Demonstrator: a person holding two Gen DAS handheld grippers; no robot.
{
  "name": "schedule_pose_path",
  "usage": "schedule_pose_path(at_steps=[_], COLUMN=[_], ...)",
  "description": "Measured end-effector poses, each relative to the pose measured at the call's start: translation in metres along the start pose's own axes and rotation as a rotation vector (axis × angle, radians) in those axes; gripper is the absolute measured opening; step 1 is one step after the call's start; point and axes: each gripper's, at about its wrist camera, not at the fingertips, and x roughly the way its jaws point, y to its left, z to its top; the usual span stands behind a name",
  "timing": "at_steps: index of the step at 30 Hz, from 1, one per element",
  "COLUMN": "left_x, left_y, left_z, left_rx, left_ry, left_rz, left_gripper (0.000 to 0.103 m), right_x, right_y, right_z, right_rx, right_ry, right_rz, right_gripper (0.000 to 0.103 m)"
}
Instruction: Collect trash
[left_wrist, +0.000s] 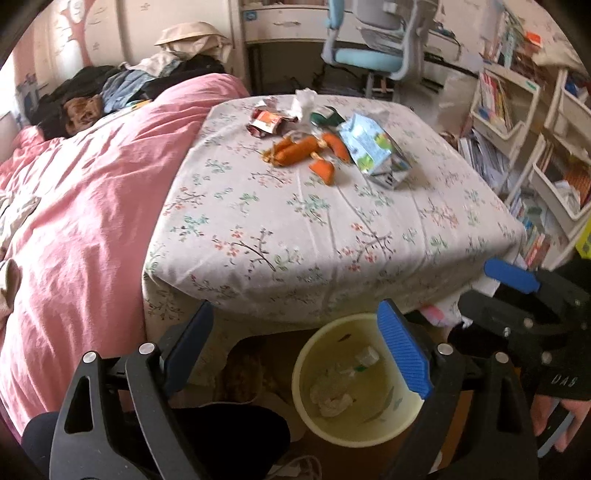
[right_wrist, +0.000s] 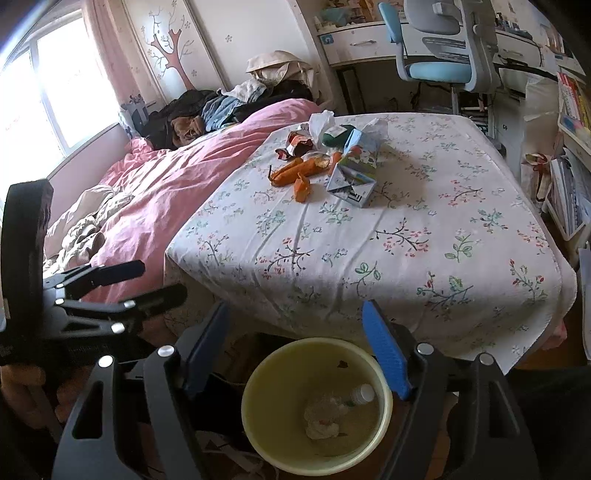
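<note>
The bed (right_wrist: 406, 236) carries all the loose trash in one heap far from the yellow bin (right_wrist: 317, 402), which sits on the floor just below the bed's near edge. Largest in the heap, the crushed carton (right_wrist: 352, 173) may slip sideways from a narrow pinch. The orange wrappers (right_wrist: 295, 171) beside it overlap, so one grab could drag others off the bed. Both the left tool (left_wrist: 295, 354) and right tool (right_wrist: 295, 350) hang released above the bin, empty.
</note>
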Motion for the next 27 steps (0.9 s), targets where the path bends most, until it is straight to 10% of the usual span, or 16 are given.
schedule_pose_path(at_steps=[27], left_x=[-0.0027], left_y=[0.0093], left_z=[0.0013], left_rx=[-0.045], left_ry=[-0.027], left_rz=[0.002], left_gripper=[0.09], right_x=[0.0038], right_y=[0.0067], right_z=[-0.0038], right_rx=[-0.009], right_ry=[0.015], right_rz=[-0.005], right_gripper=[0.073])
